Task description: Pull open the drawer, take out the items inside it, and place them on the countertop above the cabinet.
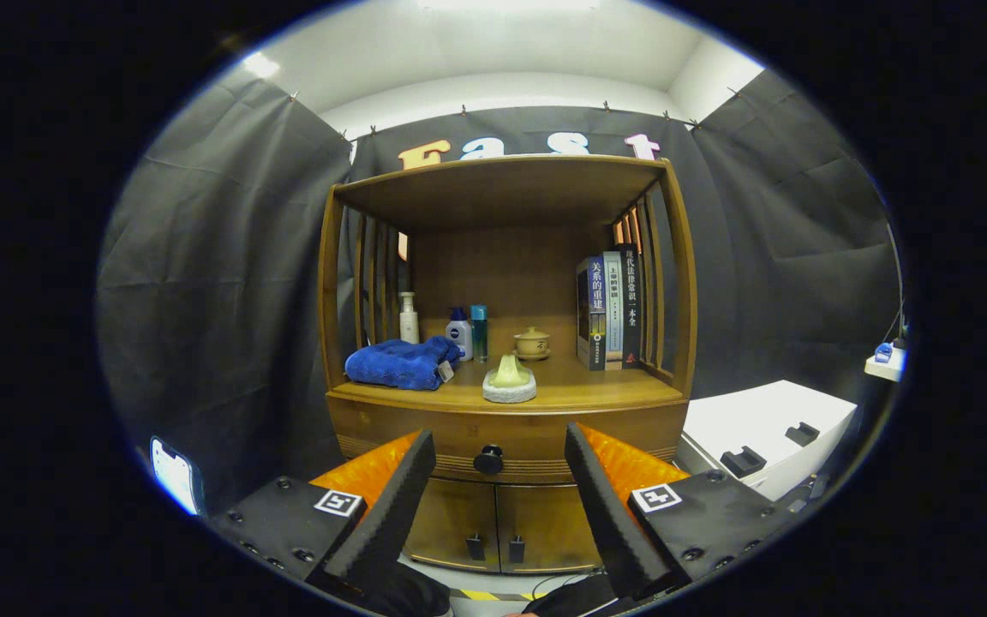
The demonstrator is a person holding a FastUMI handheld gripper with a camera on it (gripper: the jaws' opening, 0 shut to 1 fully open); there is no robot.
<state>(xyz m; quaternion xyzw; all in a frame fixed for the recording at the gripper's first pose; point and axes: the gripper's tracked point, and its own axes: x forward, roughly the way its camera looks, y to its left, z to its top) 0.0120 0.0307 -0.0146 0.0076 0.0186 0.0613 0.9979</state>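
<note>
Gripper [500, 480] released, fingers spread either side of the drawer knob [488, 460], lined up to grip it. Drawer [425, 433] sits flush, contents hidden. Beyond, near the counter [596, 390] front edge: blue towel [399, 362], small dish [509, 381].

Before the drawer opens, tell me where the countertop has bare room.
Bare wood lies along the countertop front right, between the pale lump on its round base and the books. The left is crowded: blue towel, bottles. The gripper jaws stand open around the drawer knob.
</note>
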